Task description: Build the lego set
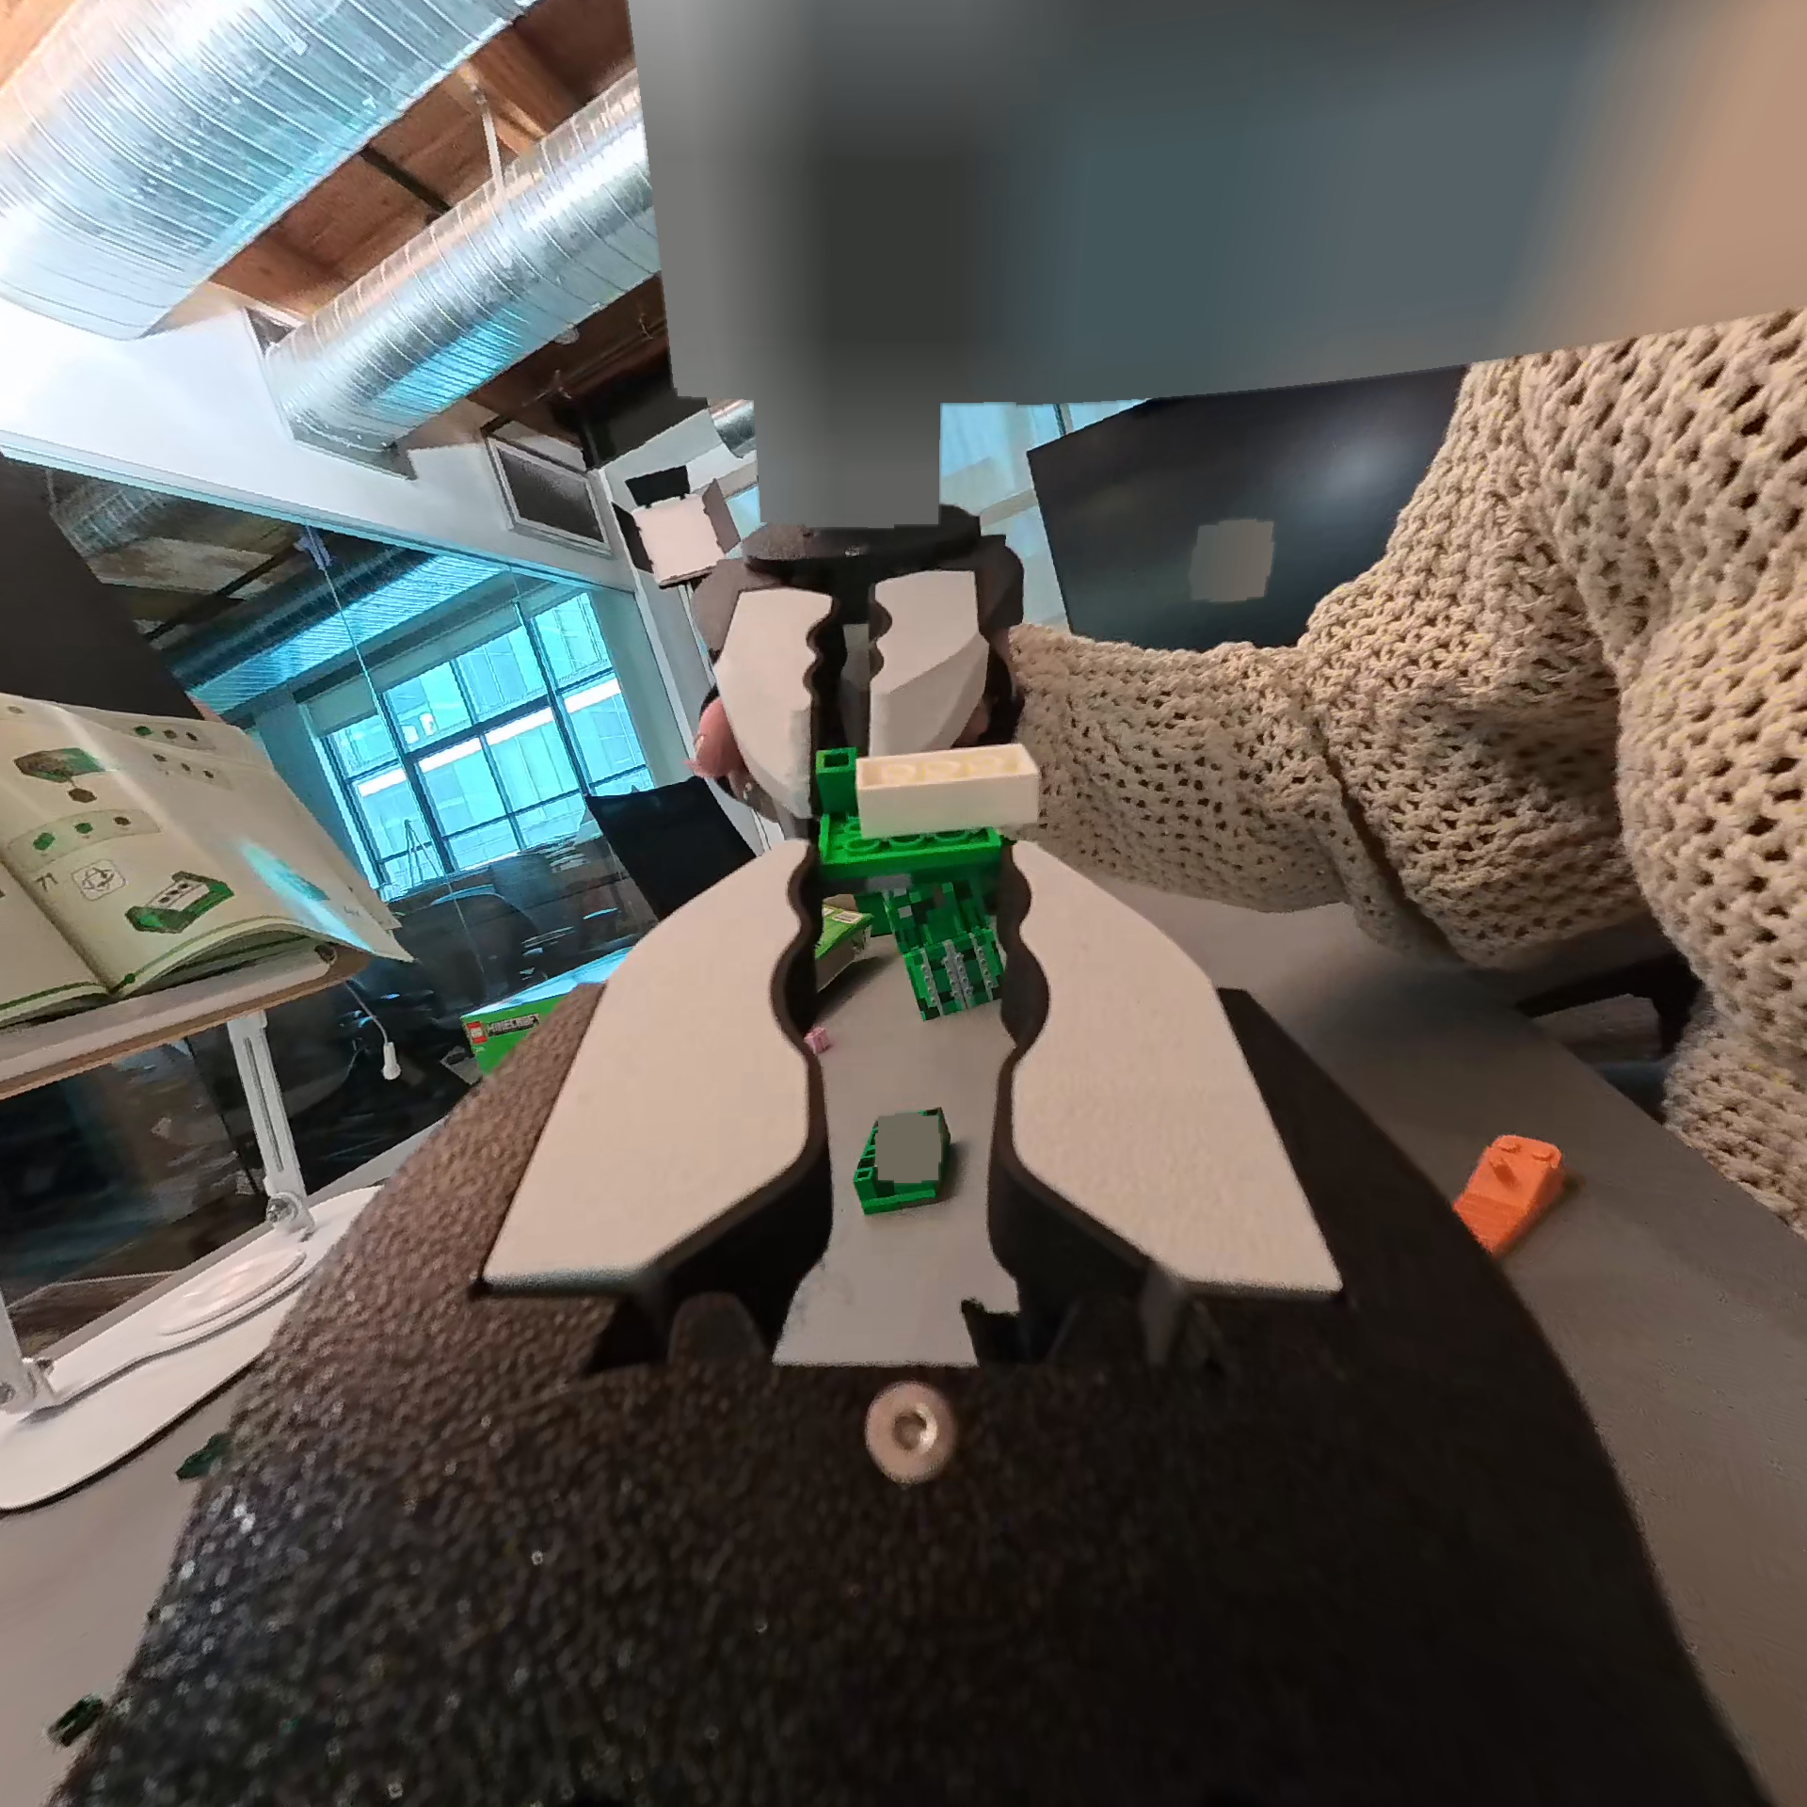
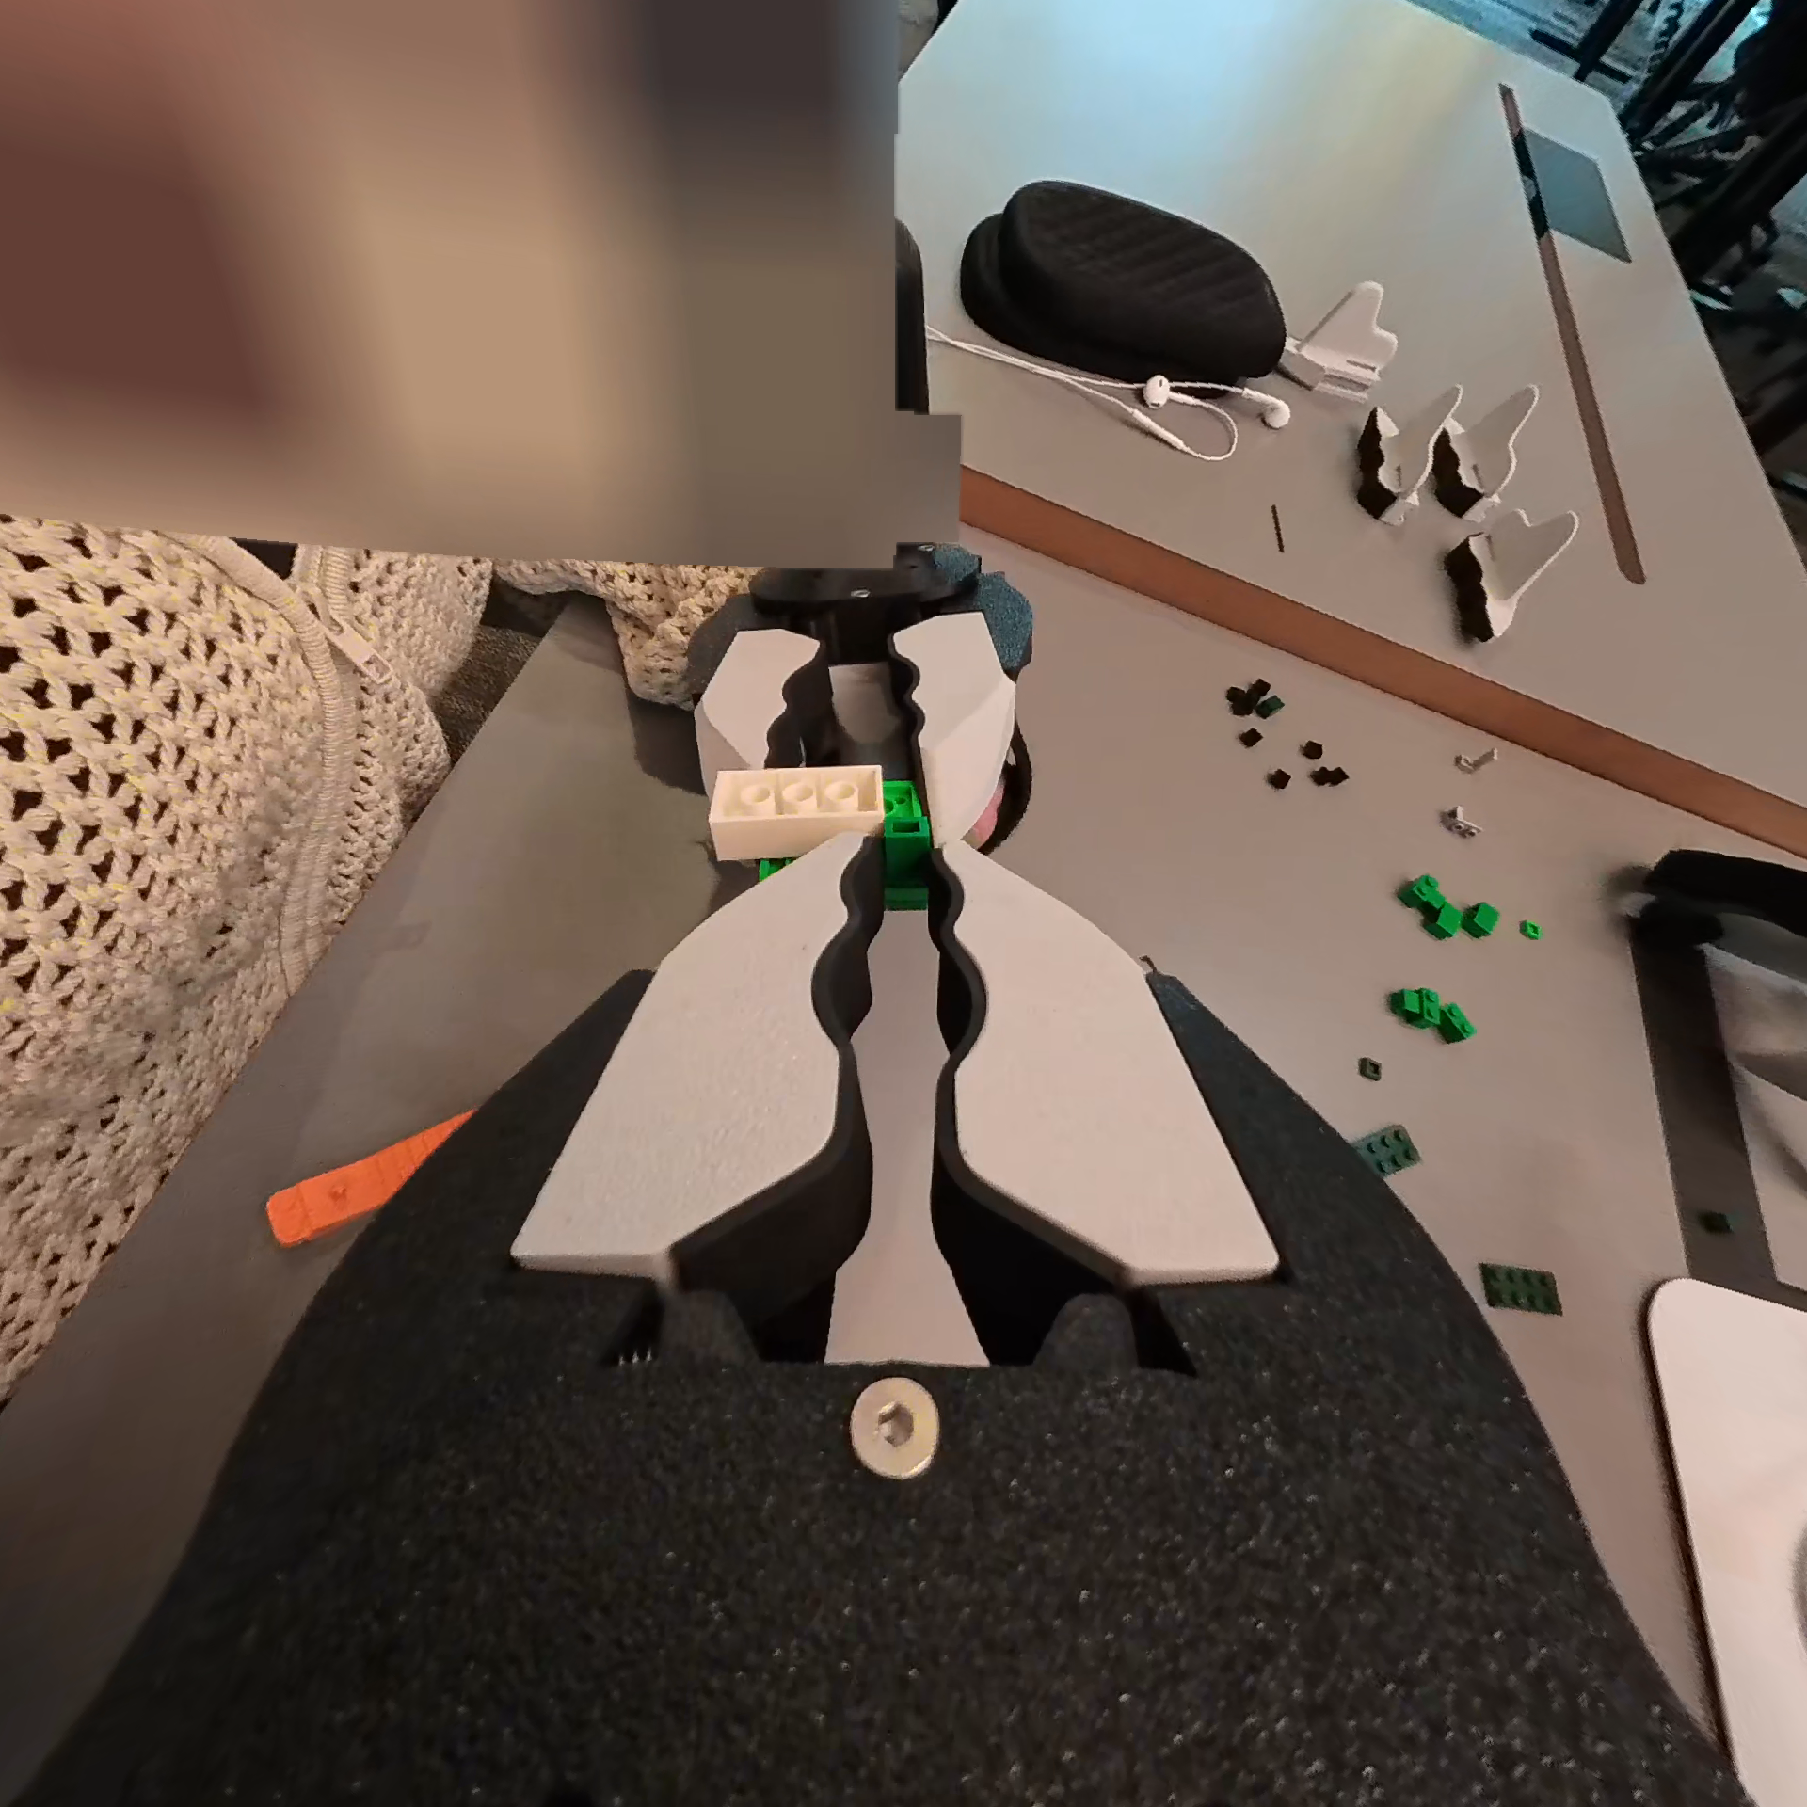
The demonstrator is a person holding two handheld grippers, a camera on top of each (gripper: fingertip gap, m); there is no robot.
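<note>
manual: open instruction booklet (image 1: 147, 860) on stand, far left
left gripper (image 1: 904, 880): jaws pinching green sub-assembly (image 1: 909, 846), held above table (image 1: 1369, 978)
right gripper (image 2: 895, 860): jaws clamp same green stack, opposite side
white brick (image 1: 947, 790): underside up, seated atop green; squeeze evenly, keep square

Two hand-held grippers (image 1: 909, 860) (image 2: 895, 860), one white brick (image 1: 947, 790), one orange separator (image 1: 1506, 1188), three spare fingers (image 2: 1467, 479) (far table), one booklet (image 1: 147, 860)

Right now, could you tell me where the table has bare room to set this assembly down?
The grey table is bare between the gripper tips and the loose green bricks, and along the near edge beside the orange separator. It is crowded to the right: black bits, green clusters and dark green plates. The far table holds spare fingers and earphones.
</note>
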